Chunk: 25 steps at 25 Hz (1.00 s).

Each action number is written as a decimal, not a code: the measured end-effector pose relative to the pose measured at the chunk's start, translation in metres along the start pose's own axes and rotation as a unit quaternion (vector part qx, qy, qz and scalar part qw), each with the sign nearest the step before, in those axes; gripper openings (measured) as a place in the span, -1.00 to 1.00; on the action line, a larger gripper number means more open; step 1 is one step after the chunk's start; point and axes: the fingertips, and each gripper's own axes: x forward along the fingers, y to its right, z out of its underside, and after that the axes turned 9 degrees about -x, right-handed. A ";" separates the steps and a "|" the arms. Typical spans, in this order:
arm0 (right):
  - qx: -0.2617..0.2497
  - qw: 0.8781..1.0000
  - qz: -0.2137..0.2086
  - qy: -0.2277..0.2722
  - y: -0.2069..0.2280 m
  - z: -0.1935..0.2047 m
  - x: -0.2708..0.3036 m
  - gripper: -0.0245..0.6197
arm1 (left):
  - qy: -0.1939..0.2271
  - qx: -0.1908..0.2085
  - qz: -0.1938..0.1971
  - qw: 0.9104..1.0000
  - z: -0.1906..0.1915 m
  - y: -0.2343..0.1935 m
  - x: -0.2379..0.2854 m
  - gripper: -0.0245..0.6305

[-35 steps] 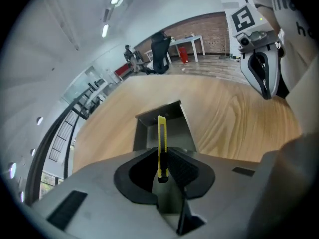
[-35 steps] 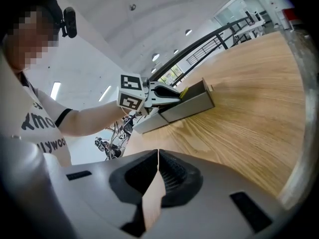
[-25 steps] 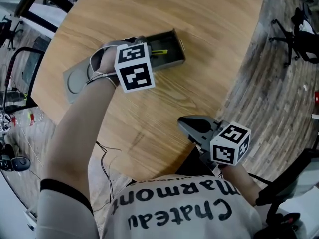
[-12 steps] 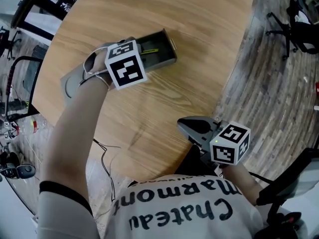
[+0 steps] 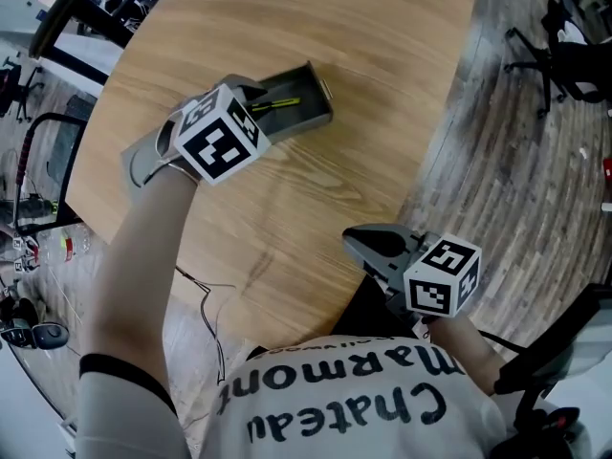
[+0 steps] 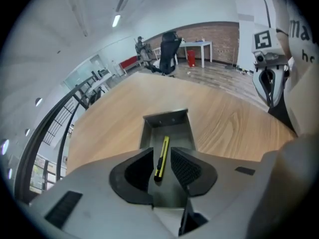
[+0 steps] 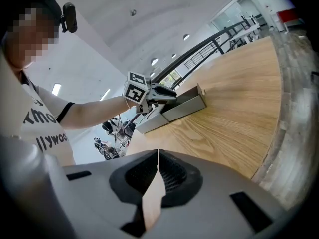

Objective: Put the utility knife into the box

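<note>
Left gripper view: knife (image 6: pixel 161 157) in box (image 6: pixel 165 119)

The left arm (image 5: pixel 143 256), bare below a short sleeve, reaches well forward. At its end the left gripper (image 6: pixel 162 164) points away from the body and tilts down, its jaws a narrow gap apart, its marker cube (image 5: pixel 218 134) facing up. The right gripper (image 7: pixel 157 158) is held low, close to the torso, pointing forward and to the left, jaws pressed together.
</note>
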 end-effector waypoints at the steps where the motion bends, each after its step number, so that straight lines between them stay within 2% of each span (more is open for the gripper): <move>1: -0.003 1.000 -0.001 0.000 -0.003 -0.001 0.000 -0.89 | 0.020 -0.008 -0.004 1.000 -0.005 0.003 -0.008 -0.61; 5: -0.018 1.000 -0.006 -0.003 -0.012 -0.003 -0.003 -0.89 | 0.086 -0.007 -0.023 0.996 -0.021 0.027 -0.041 -0.61; 7: -0.028 1.000 -0.008 -0.004 -0.017 -0.004 -0.005 -0.89 | 0.129 -0.026 -0.018 0.991 -0.032 0.046 -0.061 -0.61; 9: -0.037 0.999 -0.011 -0.004 -0.024 -0.007 -0.006 -0.89 | 0.177 -0.059 -0.005 0.982 -0.043 0.066 -0.086 -0.61; 12: -0.053 0.998 -0.021 -0.006 -0.041 -0.010 -0.004 -0.89 | 0.239 -0.117 0.015 0.964 -0.047 0.097 -0.125 -0.61; 16: -0.082 0.996 -0.036 -0.009 -0.060 -0.019 0.000 -0.89 | 0.293 -0.208 0.018 0.933 -0.030 0.128 -0.170 -0.61; 19: -0.098 0.994 -0.040 -0.004 -0.069 -0.026 -0.002 -0.89 | 0.329 -0.243 0.013 0.912 -0.011 0.156 -0.199 -0.62; 20: -0.102 0.994 -0.040 -0.003 -0.072 -0.028 -0.003 -0.89 | 0.351 -0.256 0.008 0.901 -0.004 0.164 -0.210 -0.62; 21: -0.107 0.993 -0.039 -0.003 -0.076 -0.030 -0.004 -0.89 | 0.374 -0.279 0.005 0.884 0.003 0.172 -0.220 -0.62; 23: -0.118 0.992 -0.040 -0.002 -0.083 -0.033 -0.006 -0.89 | 0.408 -0.343 0.005 0.846 0.017 0.186 -0.234 -0.69; 24: -0.123 0.991 -0.042 -0.001 -0.087 -0.035 -0.005 -0.89 | 0.410 -0.368 0.005 0.835 0.024 0.193 -0.236 -0.72; 25: -0.130 0.990 -0.046 0.000 -0.092 -0.038 -0.005 -0.89 | 0.403 -0.382 0.002 0.832 0.030 0.200 -0.236 -0.74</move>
